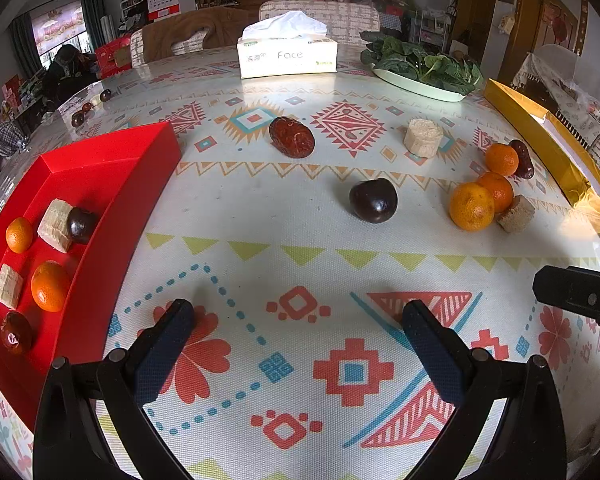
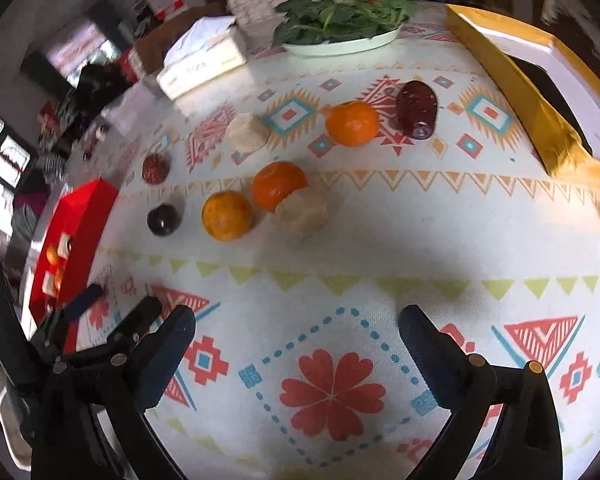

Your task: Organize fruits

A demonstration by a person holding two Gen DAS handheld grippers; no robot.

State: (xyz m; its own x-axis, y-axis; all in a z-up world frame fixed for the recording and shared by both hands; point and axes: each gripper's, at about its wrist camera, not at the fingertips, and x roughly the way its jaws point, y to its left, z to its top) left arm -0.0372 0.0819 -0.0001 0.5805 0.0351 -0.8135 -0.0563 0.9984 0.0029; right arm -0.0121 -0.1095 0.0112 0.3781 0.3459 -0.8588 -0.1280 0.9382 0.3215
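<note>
Low over the patterned worktop (image 1: 300, 248), the left gripper (image 1: 298, 320) has its jaws spread wide with nothing between them. In its view the red tray (image 1: 112, 184) sits at 9 o'clock, holding two oranges, two pale cut chunks, a dark plum and a red date. At 12 o'clock from the gripper lies a loose dark plum (image 1: 373, 200), and farther out a red date (image 1: 291, 137). At about 1 o'clock stands a pale chunk (image 1: 423, 137). At 2 o'clock is a cluster: three oranges (image 1: 471, 206), a second pale chunk (image 1: 516, 213) touching the nearest orange, and another date (image 1: 522, 159) beside the farthest orange. Beyond are a tissue box (image 1: 287, 55) at 12 o'clock, a plate of greens (image 1: 420, 65) at 1 o'clock and a gold box (image 1: 540, 140) at 3 o'clock.

The right gripper (image 2: 298, 322) is likewise spread apart and empty above the worktop. In its blurred view the nearest fruit lie at 11 to 12 o'clock: an orange (image 2: 227, 215), a second orange (image 2: 278, 185) touching a pale chunk (image 2: 304, 212), and the plum (image 2: 163, 219) farther left. The tray (image 2: 82, 220) is at 9 to 10 o'clock, with the left gripper just beside it.
</note>
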